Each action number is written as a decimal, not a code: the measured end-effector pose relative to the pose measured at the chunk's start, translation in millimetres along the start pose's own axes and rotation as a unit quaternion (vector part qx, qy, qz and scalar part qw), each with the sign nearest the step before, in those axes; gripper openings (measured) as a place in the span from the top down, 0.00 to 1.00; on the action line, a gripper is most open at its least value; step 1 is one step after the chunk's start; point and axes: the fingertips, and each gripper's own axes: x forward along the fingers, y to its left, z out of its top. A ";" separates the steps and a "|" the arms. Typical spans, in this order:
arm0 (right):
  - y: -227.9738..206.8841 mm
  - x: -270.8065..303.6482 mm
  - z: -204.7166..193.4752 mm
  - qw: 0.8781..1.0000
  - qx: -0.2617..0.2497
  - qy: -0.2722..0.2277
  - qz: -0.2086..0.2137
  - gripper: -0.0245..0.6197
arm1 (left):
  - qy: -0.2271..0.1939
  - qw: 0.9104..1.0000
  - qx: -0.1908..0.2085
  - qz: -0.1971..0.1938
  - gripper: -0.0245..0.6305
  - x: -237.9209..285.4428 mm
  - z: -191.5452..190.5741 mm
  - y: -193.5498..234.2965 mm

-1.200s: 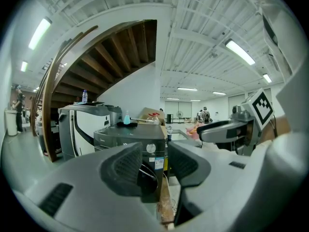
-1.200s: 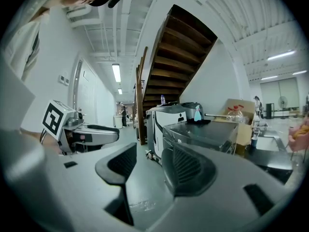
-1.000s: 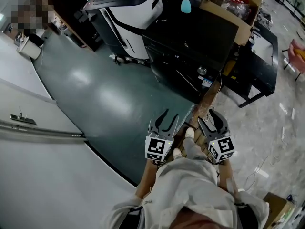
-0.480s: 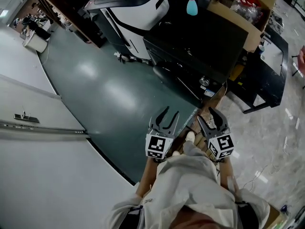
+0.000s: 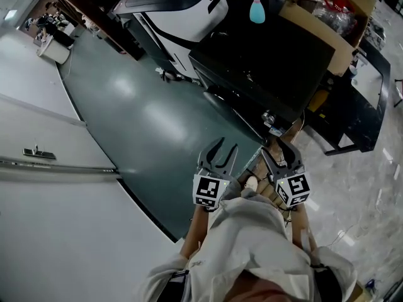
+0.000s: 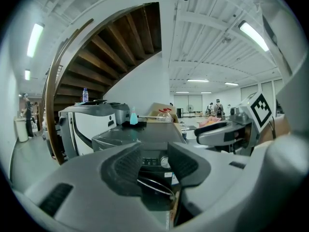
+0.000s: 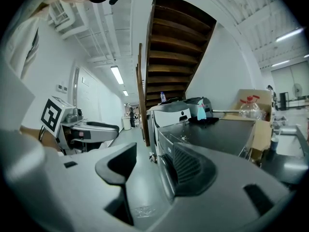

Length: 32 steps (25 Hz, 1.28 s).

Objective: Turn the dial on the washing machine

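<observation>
The black washing machine (image 5: 264,55) stands ahead of me, its small round silver dial (image 5: 269,116) on the front panel near the lower right corner. Both grippers are held out side by side in front of my body, short of the machine. My left gripper (image 5: 218,151) is open with nothing between its jaws. In the left gripper view (image 6: 154,161) the dial (image 6: 164,162) shows through the gap, still at a distance. My right gripper (image 5: 281,148) is also open and empty (image 7: 153,166), with the machine's top (image 7: 217,129) to its right.
A white and black machine (image 5: 182,11) stands left of the washing machine. A blue bottle (image 5: 257,6) and a cardboard box (image 5: 334,17) sit at the washing machine's far side. A black table (image 5: 365,99) stands right. Green floor (image 5: 145,124) and a white wall (image 5: 50,200) lie left.
Both grippers have moved forward together toward the washing machine, which now sits closer and lower in the head view. Their jaws look unchanged.
</observation>
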 end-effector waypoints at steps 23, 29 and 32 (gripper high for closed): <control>-56.8 75.7 5.2 0.989 0.048 0.025 -0.135 0.63 | 0.008 0.993 0.018 -0.114 0.71 105.0 7.5 73.6; -51.4 98.5 15.0 0.975 0.069 0.043 -0.209 0.64 | 0.021 0.982 0.020 -0.187 0.71 125.4 13.4 102.3; -45.1 106.8 21.0 0.964 0.079 0.046 -0.250 0.64 | 0.023 0.973 0.026 -0.227 0.71 129.9 17.2 115.3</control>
